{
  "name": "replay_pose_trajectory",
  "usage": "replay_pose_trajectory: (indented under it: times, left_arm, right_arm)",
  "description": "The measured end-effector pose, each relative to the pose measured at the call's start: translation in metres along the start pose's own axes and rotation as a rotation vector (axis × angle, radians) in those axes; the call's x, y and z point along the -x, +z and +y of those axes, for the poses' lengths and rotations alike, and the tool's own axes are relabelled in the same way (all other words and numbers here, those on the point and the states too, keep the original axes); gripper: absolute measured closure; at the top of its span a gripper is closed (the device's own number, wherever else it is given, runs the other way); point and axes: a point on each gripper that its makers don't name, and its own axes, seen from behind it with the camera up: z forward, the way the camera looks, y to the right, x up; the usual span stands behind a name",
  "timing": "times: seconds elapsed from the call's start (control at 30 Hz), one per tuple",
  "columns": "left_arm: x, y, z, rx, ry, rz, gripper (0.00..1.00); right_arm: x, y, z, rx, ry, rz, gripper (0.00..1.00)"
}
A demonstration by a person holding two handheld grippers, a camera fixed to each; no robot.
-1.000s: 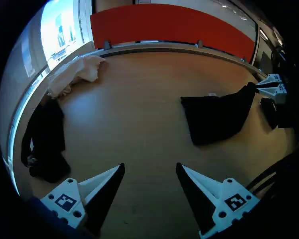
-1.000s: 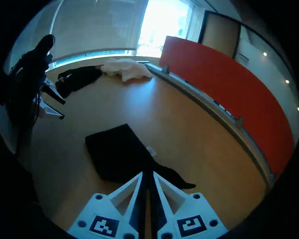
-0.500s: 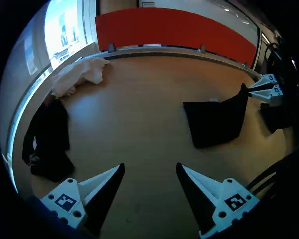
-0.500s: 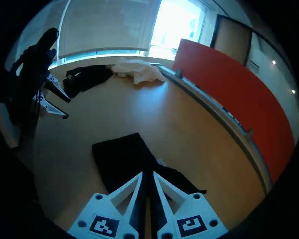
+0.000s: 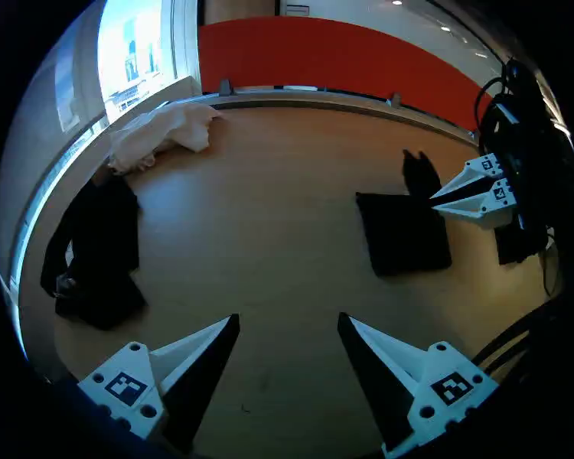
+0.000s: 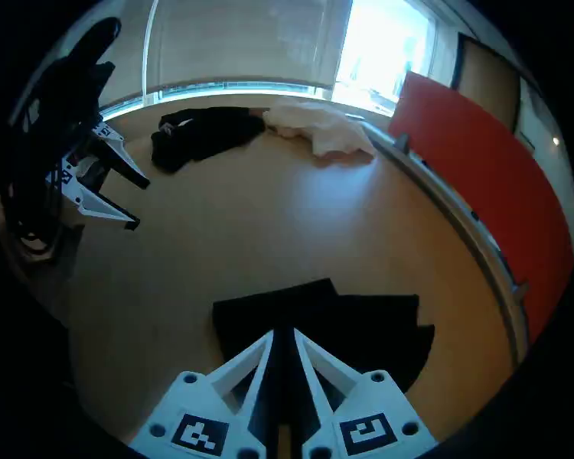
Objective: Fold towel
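Observation:
A black towel lies partly folded on the wooden table, right of centre in the left gripper view. One corner of it stands up beside my right gripper, which is shut on the towel's edge. In the right gripper view the shut right gripper pinches the black towel just above the table. My left gripper hovers open over bare wood, well short of the towel. The same left gripper appears open at the left of the right gripper view.
A crumpled white cloth and a black garment lie along the table's far left edge, seen again as the white cloth and the black garment. A red panel borders the back rim. Cables hang near the right gripper.
My right gripper has swung round with the towel's edge, drawing the lifted part over the rest, so the towel looks smaller and squarer. The left gripper stays open and has barely moved.

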Motion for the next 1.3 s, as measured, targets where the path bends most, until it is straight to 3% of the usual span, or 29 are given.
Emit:
replay_pose_trajectory:
  times: [0.13,0.27,0.6,0.7,0.97,1.3]
  left_arm:
    - [0.005,-0.002,-0.002,-0.003,-0.014,0.000,0.05]
    - [0.007,-0.003,-0.004,-0.003,-0.035,0.001,0.05]
    - [0.004,-0.002,-0.009,-0.004,-0.050,0.009,0.05]
    - [0.003,-0.002,-0.009,-0.003,-0.049,0.010,0.05]
    - [0.001,-0.002,-0.008,0.001,-0.046,0.012,0.05]
    - [-0.003,0.000,-0.009,-0.001,-0.041,0.017,0.05]
  right_arm:
    - [0.008,0.026,-0.017,-0.035,0.007,-0.034,0.96]
    - [0.014,0.039,-0.028,-0.055,0.013,-0.059,0.96]
    - [0.014,0.041,-0.029,-0.058,0.018,-0.063,0.93]
    - [0.013,0.040,-0.029,-0.056,0.020,-0.060,0.83]
    - [0.013,0.036,-0.026,-0.048,0.038,-0.054,0.29]
    - [0.019,0.029,-0.021,-0.021,0.061,-0.052,0.28]
